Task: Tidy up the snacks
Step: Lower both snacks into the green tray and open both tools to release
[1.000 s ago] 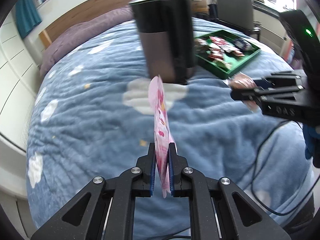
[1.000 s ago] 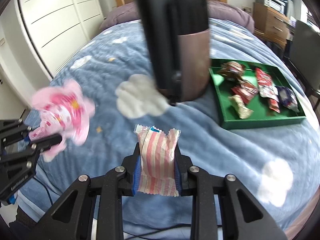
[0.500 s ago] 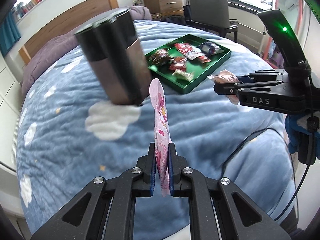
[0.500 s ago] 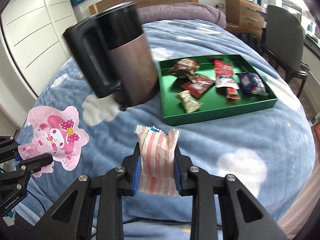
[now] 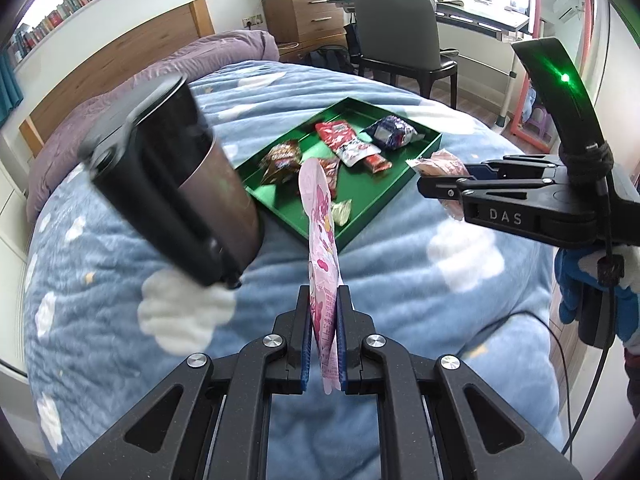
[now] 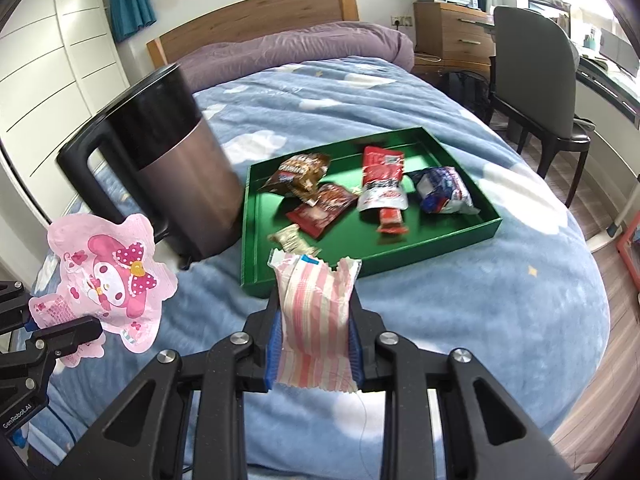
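My left gripper [image 5: 325, 320] is shut on a pink cartoon-rabbit snack packet [image 5: 322, 232], held edge-on above the bed; the packet shows flat in the right wrist view [image 6: 106, 276]. My right gripper [image 6: 316, 344] is shut on a pink-and-white striped snack packet [image 6: 316, 312], which also shows in the left wrist view [image 5: 440, 164]. A green tray [image 6: 440, 240] with several snack packets lies on the blue blanket ahead of both grippers; it also shows in the left wrist view [image 5: 360, 228].
A tall black and brown kettle [image 6: 172, 164] stands on the bed just left of the tray. A grey chair [image 6: 532, 92] and wooden drawers [image 6: 452, 36] stand right of the bed. White cupboards [image 6: 48, 64] are on the left.
Both grippers have swung right and nearer the tray, each still holding its packet. The kettle has shifted to the left in both views and the tray now sits ahead.
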`<state>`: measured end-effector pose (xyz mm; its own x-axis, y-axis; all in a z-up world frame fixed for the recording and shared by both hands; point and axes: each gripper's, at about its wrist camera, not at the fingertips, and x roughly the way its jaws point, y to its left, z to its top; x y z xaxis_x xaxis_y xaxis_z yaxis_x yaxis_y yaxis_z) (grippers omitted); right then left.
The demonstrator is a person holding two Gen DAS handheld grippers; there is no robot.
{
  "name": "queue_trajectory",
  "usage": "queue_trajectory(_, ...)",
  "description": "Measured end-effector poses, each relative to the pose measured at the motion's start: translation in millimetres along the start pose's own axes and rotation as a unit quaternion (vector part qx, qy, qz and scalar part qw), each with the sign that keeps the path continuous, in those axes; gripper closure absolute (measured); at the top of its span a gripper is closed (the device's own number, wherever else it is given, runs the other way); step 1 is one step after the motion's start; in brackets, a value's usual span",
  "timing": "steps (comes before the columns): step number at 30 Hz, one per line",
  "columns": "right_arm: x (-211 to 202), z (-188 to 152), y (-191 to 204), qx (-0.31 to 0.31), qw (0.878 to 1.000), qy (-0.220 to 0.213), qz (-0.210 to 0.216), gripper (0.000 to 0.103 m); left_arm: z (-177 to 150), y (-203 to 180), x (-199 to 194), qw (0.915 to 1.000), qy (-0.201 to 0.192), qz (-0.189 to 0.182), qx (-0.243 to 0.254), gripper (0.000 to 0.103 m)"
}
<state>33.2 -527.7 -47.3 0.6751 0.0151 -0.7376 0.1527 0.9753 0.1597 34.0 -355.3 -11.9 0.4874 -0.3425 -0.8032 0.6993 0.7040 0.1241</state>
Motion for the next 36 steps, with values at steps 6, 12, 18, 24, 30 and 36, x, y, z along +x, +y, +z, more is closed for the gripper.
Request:
queue_trajectory(6,15.2,17.1,-18.7,0.007,1.0,-0.006,-0.002,0.069,30.0,-3.4,23.8,1.0,-0.001,-0.004,-0.006,0.095)
queue_trajectory(12,38.9,38.4,-37.0,0.009,1.0,-0.009,-0.006,0.069,61.8,-1.6,61.0,0.9992,0.007,-0.023,-0.03,0.095)
queue_trajectory(18,68.6,60.5,-55.1,0.011,1.0,-0.01,-0.009,0.069,90.5,-3.2,98.3,0.9982,0.01,-0.036,-0.048,0.095)
queue_trajectory(24,99.9,75.0,-70.3,0.005,1.0,-0.001,-0.018,0.069,106.9,-5.1,136.7,0.9968,0.021,-0.044,-0.064,0.095)
queue_trajectory(30,126.8,74.0,-89.4,0.006,0.999,0.014,-0.038,0.069,111.3,-11.0,172.0,0.9962,0.038,-0.042,-0.066,0.095)
queue_trajectory(36,141.7,65.7,-94.4,-0.006,0.998,0.02,-0.051,0.069,111.4,-16.4,191.2,0.9971,0.039,-0.03,-0.058,0.095)
